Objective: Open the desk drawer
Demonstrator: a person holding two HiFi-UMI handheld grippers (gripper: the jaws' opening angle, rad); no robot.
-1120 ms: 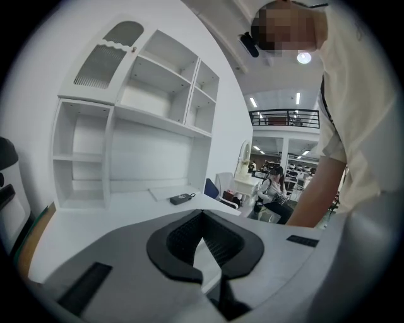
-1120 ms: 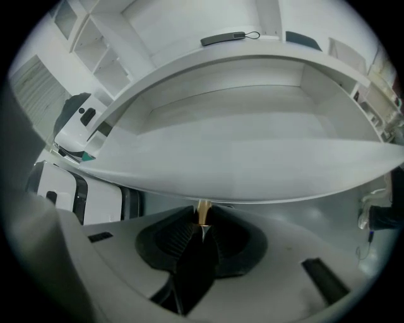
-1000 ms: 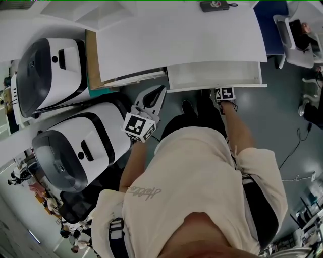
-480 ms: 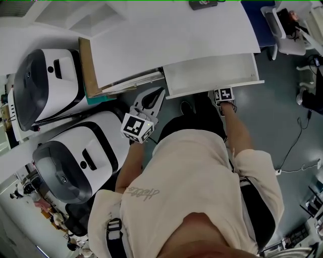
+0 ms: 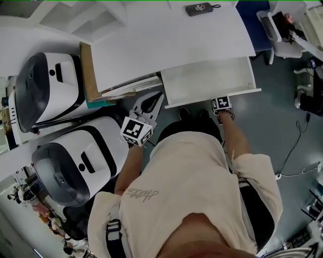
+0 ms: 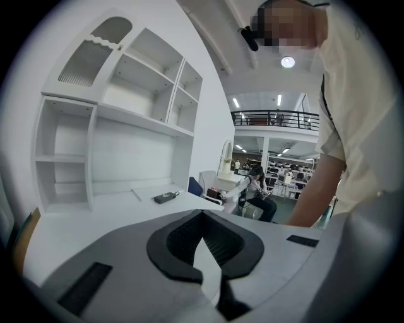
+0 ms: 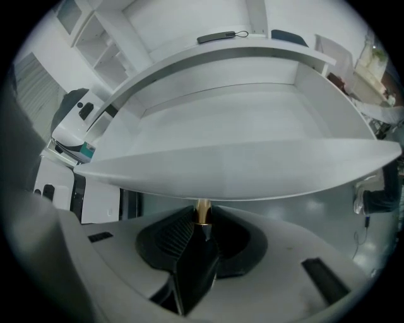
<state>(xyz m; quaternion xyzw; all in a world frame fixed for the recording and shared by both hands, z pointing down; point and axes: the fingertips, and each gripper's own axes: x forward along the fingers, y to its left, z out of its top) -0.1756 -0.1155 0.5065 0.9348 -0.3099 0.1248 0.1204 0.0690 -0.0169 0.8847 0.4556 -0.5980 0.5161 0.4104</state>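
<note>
The desk drawer (image 5: 209, 80) stands pulled out from under the white desk (image 5: 176, 35), on the person's side of it, its front panel directly ahead of the right gripper (image 5: 222, 104). In the right gripper view, we see the front panel (image 7: 240, 170) spanning the frame just above the right gripper (image 7: 202, 219). The fingers are closed narrow on the small brass-coloured knob (image 7: 202, 211) that projects from the panel. The knob sits between the dark ribbed pads, at their tips.

The drawer is a shallow rectangular tray with smooth, matt white walls and floor. The knob is a short cylindrical stem with a metallic sheen. The desk top is flat, white and curved along its front edge, and a dark handheld device (image 5: 201, 8) with a cord lies at its far side.

The left gripper (image 5: 151, 102) hangs left of the drawer, apart from it, below the desk edge. In its own view, the left gripper (image 6: 205, 252) has its fingers drawn together at the tips. Only a thin wedge of light shows between them, and they hold nothing.

Compared with the frames half a second and one second ago, we see more of the drawer floor clear of the desk. The front panel and the right gripper have travelled together towards the person.
</note>
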